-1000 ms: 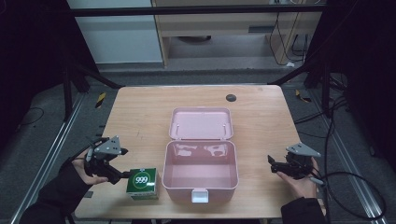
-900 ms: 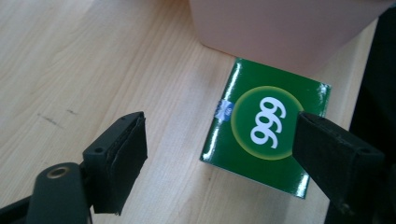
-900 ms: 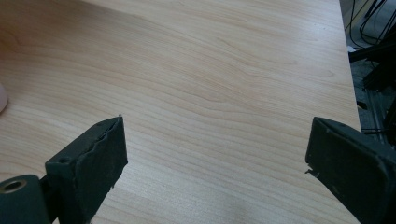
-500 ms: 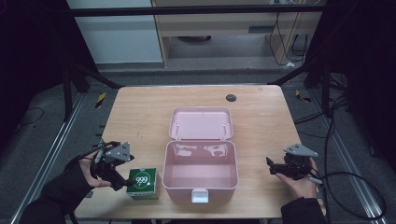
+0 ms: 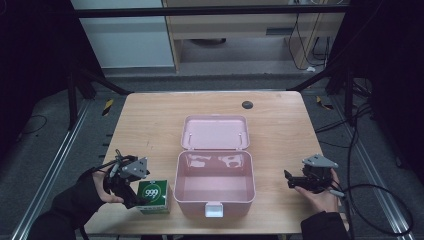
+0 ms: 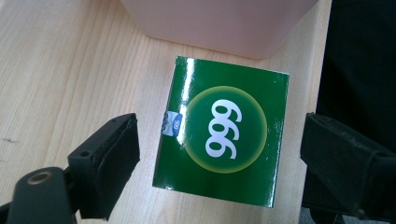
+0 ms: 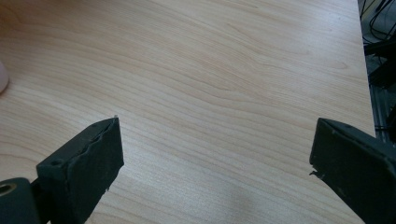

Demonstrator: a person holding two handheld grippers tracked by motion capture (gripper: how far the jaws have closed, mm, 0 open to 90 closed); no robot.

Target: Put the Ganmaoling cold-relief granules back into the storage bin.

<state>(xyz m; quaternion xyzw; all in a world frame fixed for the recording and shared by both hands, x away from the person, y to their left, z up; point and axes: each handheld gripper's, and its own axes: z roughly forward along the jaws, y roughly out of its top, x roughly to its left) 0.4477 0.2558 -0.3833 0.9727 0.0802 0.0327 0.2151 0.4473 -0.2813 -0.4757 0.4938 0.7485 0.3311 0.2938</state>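
Fingers (image 6: 106, 163) of the left gripper (image 6: 224, 172) stand spread wide on either side of the green carton (image 6: 222, 130), one pad off each flank with bare wood between, touching neither; that straddle reads as a line-up for a sideways pinch across the carton's narrow width. The carton lies flat with its "999" face up, at the near edge of the worktop (image 5: 150, 125) and just beside the left front corner of the pink case (image 5: 215, 185). It sits close enough that the short trip would be up and over the case wall. The case stands with its lid (image 5: 215, 132) thrown back flat behind it and its hollow bare, ready to take something. On the far side of the case, the right gripper (image 5: 295, 181) rests low near the worktop with its fingers (image 7: 84, 163) also parted over plain wood, seemingly parked out of the way.
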